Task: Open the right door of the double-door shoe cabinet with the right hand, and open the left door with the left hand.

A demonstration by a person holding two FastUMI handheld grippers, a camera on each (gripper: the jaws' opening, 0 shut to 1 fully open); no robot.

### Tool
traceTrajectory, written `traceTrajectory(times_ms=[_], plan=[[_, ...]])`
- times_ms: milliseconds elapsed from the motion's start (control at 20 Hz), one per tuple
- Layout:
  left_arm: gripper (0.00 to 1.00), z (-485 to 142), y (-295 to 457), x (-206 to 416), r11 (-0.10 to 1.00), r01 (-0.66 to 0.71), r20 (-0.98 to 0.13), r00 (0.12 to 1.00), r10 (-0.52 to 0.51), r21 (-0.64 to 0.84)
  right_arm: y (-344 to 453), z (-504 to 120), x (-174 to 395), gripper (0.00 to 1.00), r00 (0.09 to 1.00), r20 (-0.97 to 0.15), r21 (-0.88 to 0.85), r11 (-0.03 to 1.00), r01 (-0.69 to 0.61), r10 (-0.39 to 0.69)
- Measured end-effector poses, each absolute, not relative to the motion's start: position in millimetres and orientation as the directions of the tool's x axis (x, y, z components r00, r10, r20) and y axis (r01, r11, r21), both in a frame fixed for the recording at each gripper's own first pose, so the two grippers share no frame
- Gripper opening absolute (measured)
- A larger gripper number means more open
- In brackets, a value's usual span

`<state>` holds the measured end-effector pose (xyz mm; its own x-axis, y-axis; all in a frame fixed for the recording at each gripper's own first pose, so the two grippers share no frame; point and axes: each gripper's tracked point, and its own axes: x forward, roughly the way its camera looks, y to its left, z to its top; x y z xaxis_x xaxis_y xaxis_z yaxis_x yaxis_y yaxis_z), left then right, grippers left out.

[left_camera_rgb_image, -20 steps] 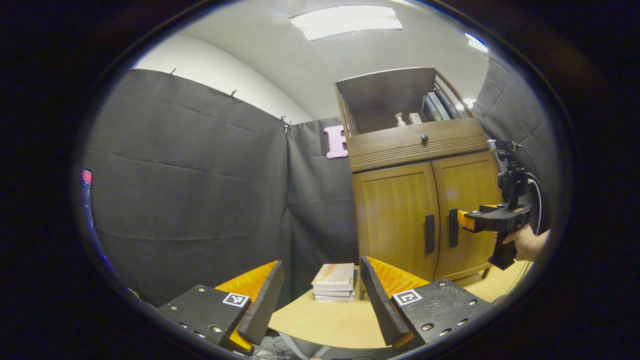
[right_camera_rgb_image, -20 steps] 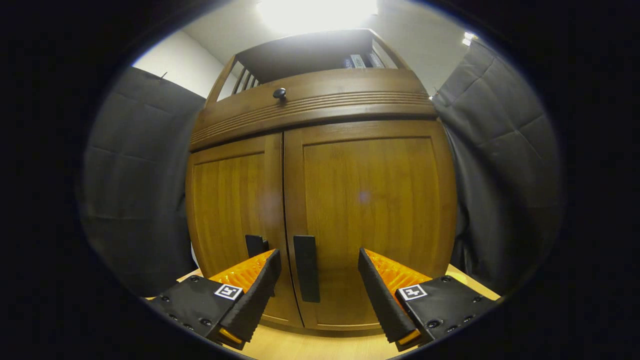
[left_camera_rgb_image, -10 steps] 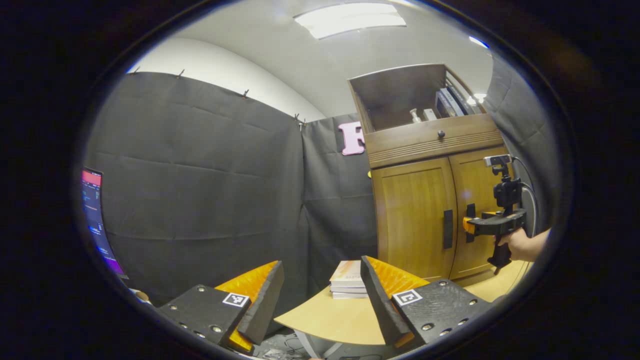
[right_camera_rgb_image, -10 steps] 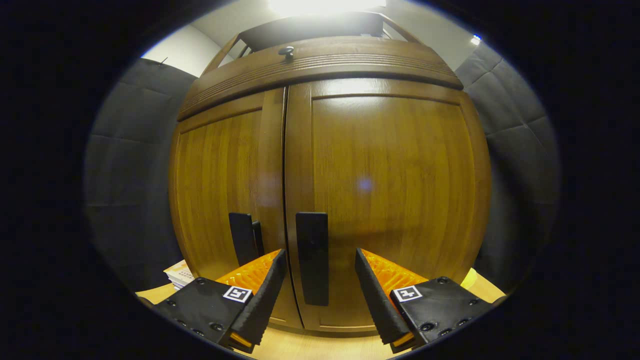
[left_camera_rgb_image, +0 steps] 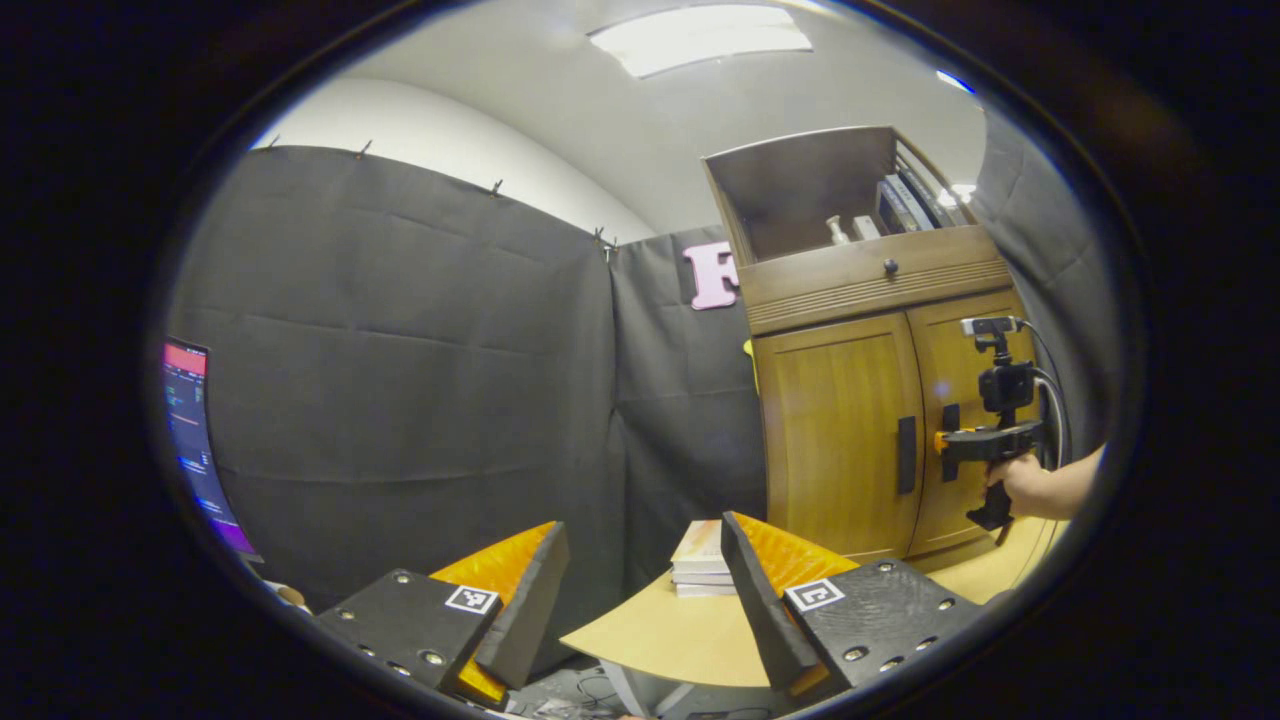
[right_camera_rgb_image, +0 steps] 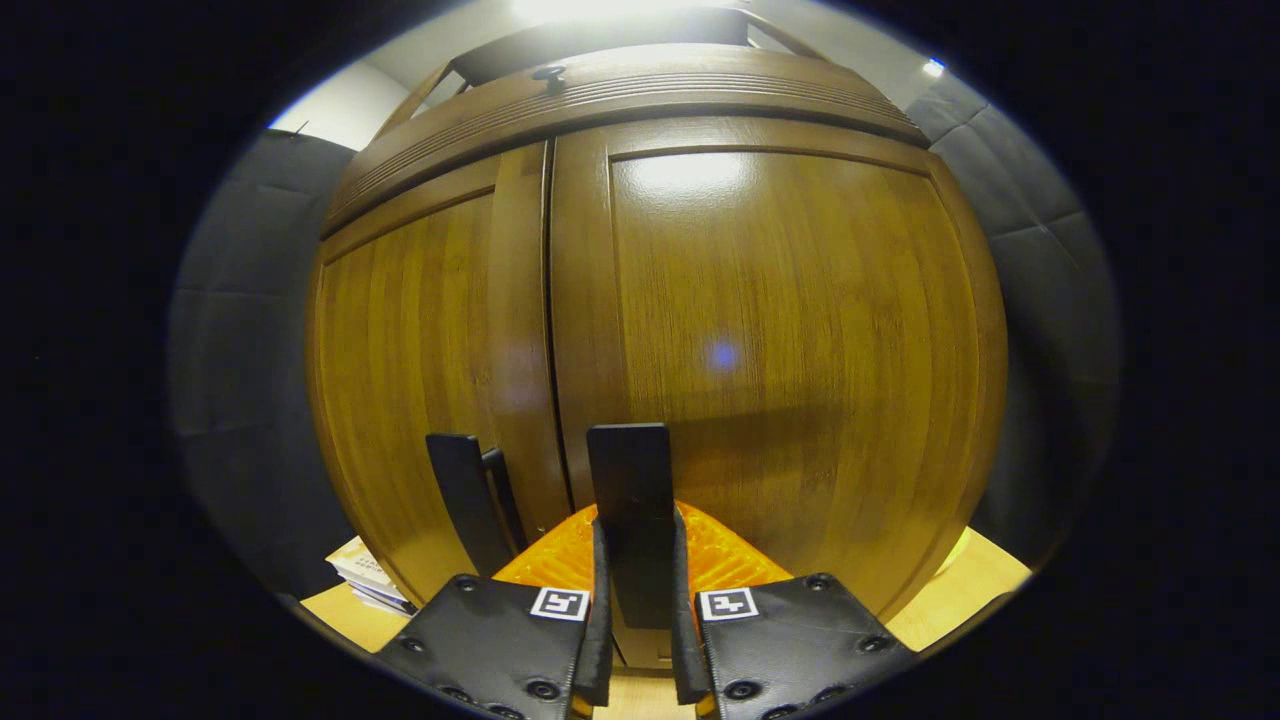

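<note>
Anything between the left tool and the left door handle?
In the left gripper view: a stack of books on the table edge, off the direct line from left tool to left door handle.

right claw [right_camera_rgb_image: 636, 640] clamped, left claw [left_camera_rgb_image: 640, 590] spread.

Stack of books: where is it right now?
In the left gripper view the stack of books lies on the table, just left of the cabinet base, against the black cloth wall.

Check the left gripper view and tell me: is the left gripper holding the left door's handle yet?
No: the left gripper stands open, well back from the cabinet, with nothing between its fingers, and the left door's handle is untouched.
</note>
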<state>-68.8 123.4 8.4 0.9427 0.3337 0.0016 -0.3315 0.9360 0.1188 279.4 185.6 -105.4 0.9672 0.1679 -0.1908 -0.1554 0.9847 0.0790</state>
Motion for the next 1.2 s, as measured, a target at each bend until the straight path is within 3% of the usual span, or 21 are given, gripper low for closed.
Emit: traceTrajectory(times_ms=[100,250,1000,1100,1150,1200], plan=[[0.90,9,123,-68,0.939,-0.324,0.000,0.945,0.326,0.117,185,-105,273,0.11,0.963,-0.206,0.076,0.984,-0.159,0.171],[0.90,10,119,-63,0.948,-0.299,0.003,0.954,0.300,0.109,183,-103,266,0.14,0.962,-0.202,0.084,0.982,-0.168,0.182],[0.90,13,89,-38,0.990,-0.121,0.030,0.992,0.119,0.069,156,-91,184,0.11,0.950,-0.203,0.105,0.970,-0.219,0.236],[0.90,14,85,-37,0.993,-0.095,0.030,0.995,0.094,0.063,150,-89,175,0.17,0.949,-0.205,0.105,0.970,-0.220,0.238],[0.90,15,85,-38,0.995,-0.083,0.030,0.996,0.081,0.060,147,-89,171,0.14,0.949,-0.207,0.105,0.970,-0.218,0.236],[0.90,15,84,-38,0.996,-0.073,0.030,0.997,0.071,0.059,144,-89,166,0.17,0.949,-0.210,0.107,0.971,-0.216,0.234]])
